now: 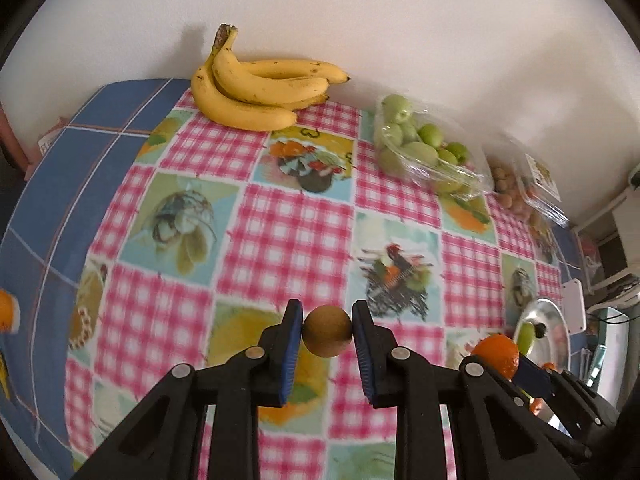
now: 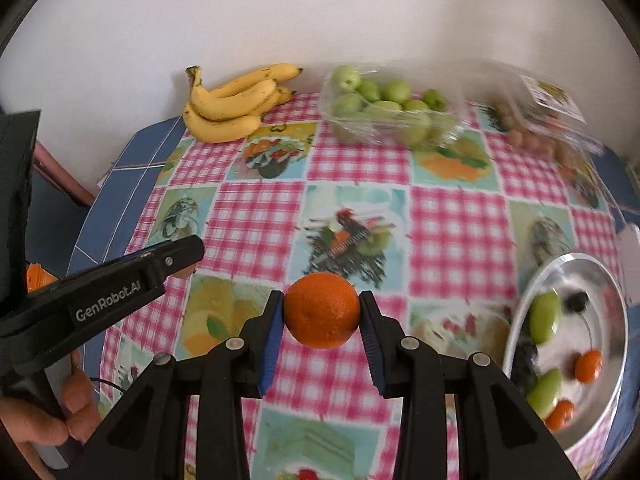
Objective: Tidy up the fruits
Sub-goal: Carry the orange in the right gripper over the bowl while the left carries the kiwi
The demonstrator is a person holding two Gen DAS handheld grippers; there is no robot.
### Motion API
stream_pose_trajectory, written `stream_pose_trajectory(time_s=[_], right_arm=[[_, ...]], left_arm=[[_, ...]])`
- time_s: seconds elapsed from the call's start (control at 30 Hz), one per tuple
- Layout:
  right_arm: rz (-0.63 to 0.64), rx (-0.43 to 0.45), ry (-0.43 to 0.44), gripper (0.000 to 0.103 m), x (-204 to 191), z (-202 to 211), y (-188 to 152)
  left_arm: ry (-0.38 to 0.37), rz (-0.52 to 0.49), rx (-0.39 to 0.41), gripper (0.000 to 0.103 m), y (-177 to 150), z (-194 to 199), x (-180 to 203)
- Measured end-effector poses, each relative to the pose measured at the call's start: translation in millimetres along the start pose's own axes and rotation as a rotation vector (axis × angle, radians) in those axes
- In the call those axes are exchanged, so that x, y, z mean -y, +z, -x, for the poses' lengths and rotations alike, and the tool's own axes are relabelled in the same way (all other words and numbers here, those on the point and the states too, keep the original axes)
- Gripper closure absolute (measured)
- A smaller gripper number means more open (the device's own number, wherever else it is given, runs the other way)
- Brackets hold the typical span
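My left gripper is shut on a small round brown fruit, held above the tablecloth. My right gripper is shut on an orange, also lifted off the table. In the left wrist view the right gripper and its orange show at the lower right. A metal bowl at the right holds green fruits, small oranges and dark berries. The left gripper reaches in from the left of the right wrist view, with a hand on its handle.
A bunch of bananas lies at the back by the wall. Beside it stands a clear plastic tray of green fruits, then a clear box of small brown fruits. A checked tablecloth covers the table, with a blue edge at the left.
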State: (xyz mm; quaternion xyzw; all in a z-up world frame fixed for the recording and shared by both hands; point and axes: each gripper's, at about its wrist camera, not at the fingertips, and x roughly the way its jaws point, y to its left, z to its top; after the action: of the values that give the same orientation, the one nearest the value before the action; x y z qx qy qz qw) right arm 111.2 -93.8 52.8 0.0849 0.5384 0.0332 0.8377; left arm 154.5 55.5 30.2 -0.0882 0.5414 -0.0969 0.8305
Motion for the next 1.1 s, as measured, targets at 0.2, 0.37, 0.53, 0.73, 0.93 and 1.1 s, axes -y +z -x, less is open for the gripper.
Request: stream_pose_trajectory(time_s=[0.2, 0.37, 0.53, 0.73, 0.93, 1.1], right_arm=[[-0.045, 0.017, -0.029, 0.064, 23.0, 18.9, -27.0], [-0.079, 0.023, -0.058, 0.064, 44.0, 26.7, -48.6], [-0.132, 0.018, -0.056, 0.065, 65.6, 27.5, -60.0], [-0.164, 0.007, -0.075, 0.064, 88.7, 25.4, -59.6], [-0.228, 0.014, -0.144, 0.064, 123.5, 30.6, -62.4], [-0.314, 0.007, -0.175, 0.064, 159.6, 36.3, -69.4]], left_arm=[[-0.010, -0.001, 0.025, 0.076, -31.4, 8.6, 27.4], [-0.001, -0.040, 0.036, 0.076, -48.6, 1.8, 49.6], [0.008, -0.094, 0.016, 0.076, -57.3, -9.4, 71.0], [-0.013, -0.163, 0.010, 0.076, -63.0, -12.8, 98.3], [-0.036, -0.221, -0.001, 0.076, -72.2, -16.0, 120.6], [-0.061, -0.278, -0.003, 0.076, -80.6, -18.2, 141.1]])
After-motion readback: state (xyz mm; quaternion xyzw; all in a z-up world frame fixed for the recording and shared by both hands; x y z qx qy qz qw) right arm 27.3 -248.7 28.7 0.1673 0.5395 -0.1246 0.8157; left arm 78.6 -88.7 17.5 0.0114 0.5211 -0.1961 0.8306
